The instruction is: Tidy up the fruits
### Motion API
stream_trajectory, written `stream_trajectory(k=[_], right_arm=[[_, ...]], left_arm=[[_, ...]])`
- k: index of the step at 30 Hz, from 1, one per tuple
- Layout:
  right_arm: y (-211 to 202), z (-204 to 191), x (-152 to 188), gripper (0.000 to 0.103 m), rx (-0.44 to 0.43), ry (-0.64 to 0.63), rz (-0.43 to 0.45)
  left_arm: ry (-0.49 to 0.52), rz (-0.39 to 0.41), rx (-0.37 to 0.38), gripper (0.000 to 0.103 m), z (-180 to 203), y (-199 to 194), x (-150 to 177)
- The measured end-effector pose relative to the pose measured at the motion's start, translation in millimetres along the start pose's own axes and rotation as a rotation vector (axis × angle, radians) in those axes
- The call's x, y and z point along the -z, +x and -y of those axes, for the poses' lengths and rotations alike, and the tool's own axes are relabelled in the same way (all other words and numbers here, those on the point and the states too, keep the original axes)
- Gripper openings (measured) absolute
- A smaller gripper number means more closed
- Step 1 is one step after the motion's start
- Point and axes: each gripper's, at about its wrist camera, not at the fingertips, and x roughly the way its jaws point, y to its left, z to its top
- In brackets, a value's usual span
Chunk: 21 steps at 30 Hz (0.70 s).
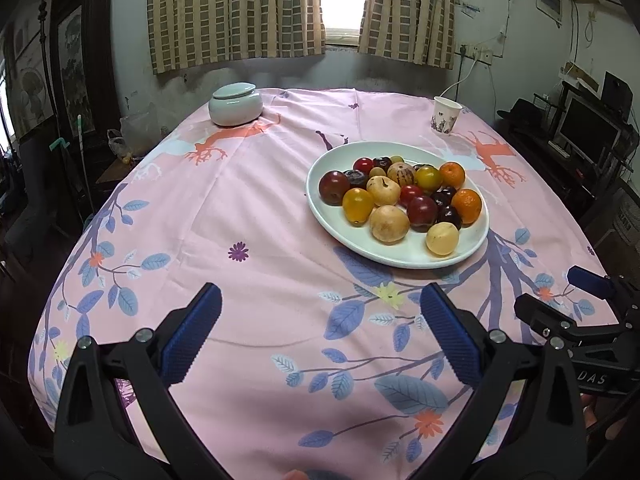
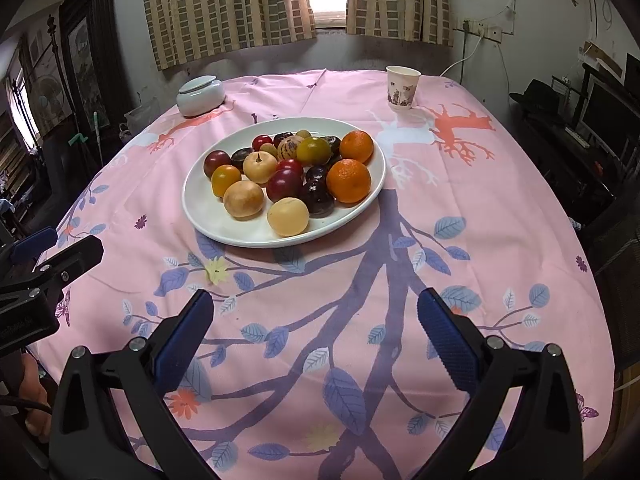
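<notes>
Fruits (image 2: 288, 176) of mixed kinds, namely orange tangerines (image 2: 349, 181), dark red plums (image 2: 284, 185), pale yellow round fruits (image 2: 288, 216) and yellow tomatoes (image 2: 225, 180), are shown heaped on a white oval ceramic plate (image 2: 216, 220) set on a pink tablecloth printed with branches and leaves (image 2: 460, 200). The left gripper (image 1: 320, 320) and the right gripper (image 2: 314, 320) are held above the cloth, near the plate, each with its blue-padded jaws spread apart and empty. A lidded pale green ceramic jar (image 1: 236, 104) and a patterned paper cup (image 1: 446, 115) are seen at the far edge.

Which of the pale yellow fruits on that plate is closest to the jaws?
The pale round fruit at the plate's near rim. The other pale ones lie farther back.
</notes>
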Motion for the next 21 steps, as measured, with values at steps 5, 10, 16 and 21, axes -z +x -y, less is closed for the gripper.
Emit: stream_trajectory(k=[5,10,16,21], right_arm=[[-0.3,1.3,0.5,0.102,0.004,0.004,-0.002],[0.1,2.0,1.2,0.102,0.005,0.009,-0.007],[2.0,1.9,2.3,0.102,-0.005,0.01,-0.014],[2.1,1.7,2.2,0.102,-0.004,0.009,-0.014]], left_arm=[[0.005,-0.005,0.001,0.101,1.4,0.2,-0.6],[0.012,-0.011,0.004,0.101,3.6,1.2,-0.9],[0.022,-0.002,0.003,0.101,6.7,1.5,-0.1],[0.018,-0.01,-0.009,0.101,6.0,3.5,-0.2]])
